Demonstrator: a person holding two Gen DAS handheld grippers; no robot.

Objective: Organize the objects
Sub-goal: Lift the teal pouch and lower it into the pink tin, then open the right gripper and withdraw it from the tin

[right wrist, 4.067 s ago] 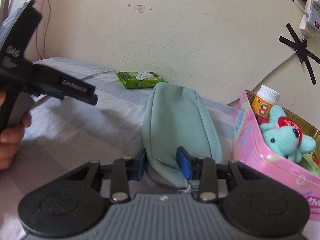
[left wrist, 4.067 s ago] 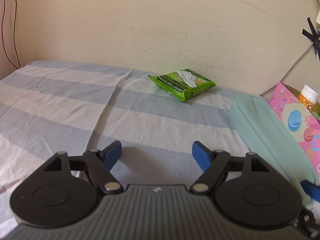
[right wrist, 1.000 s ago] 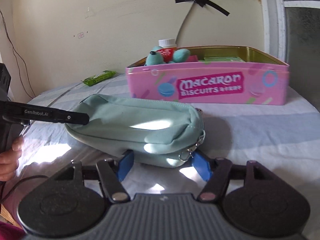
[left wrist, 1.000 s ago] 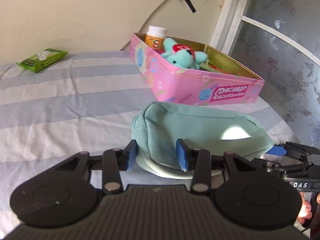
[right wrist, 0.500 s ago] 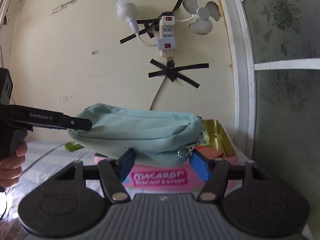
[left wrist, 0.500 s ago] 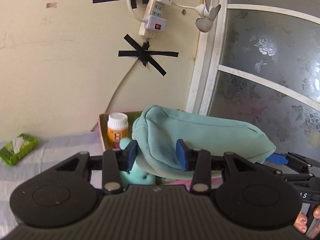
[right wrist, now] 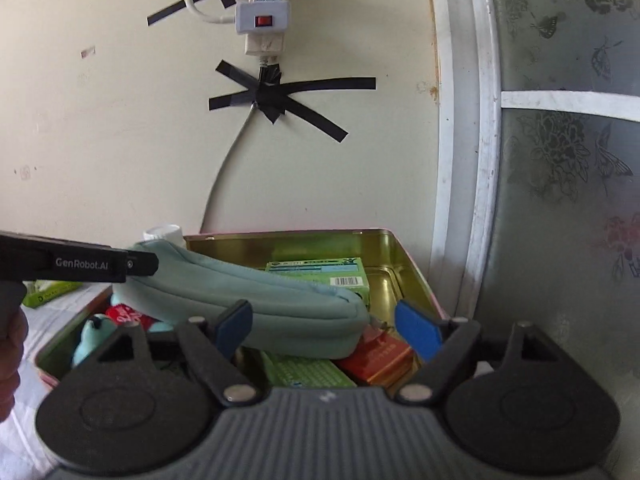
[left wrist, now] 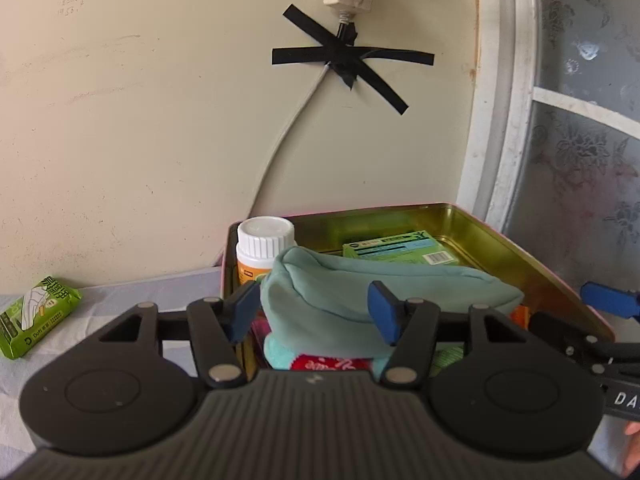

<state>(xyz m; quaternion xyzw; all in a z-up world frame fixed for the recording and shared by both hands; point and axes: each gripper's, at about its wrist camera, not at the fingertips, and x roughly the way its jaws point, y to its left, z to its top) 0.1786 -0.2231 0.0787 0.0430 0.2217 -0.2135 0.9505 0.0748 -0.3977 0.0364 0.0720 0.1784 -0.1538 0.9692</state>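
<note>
A mint-green fabric pouch (left wrist: 360,284) lies inside the pink tin (left wrist: 520,248), on top of the things in it; it also shows in the right wrist view (right wrist: 248,292). My left gripper (left wrist: 316,312) is open, its blue pads apart on either side of the pouch's left end. My right gripper (right wrist: 328,326) is open around the pouch's right end, by the zipper pull. Under the pouch are a teal plush toy (right wrist: 92,340), a white-capped bottle (left wrist: 264,248) and a green carton (right wrist: 320,274).
A green wipes pack (left wrist: 36,320) lies on the striped cloth left of the tin (right wrist: 408,264). Orange and green boxes (right wrist: 380,356) fill the tin's near side. A wall with a taped power strip (right wrist: 262,12) stands behind, and a frosted glass door (right wrist: 560,160) stands to the right.
Both grippers carried the pouch down into the tin and opened. The pouch now rests on the tin's contents.
</note>
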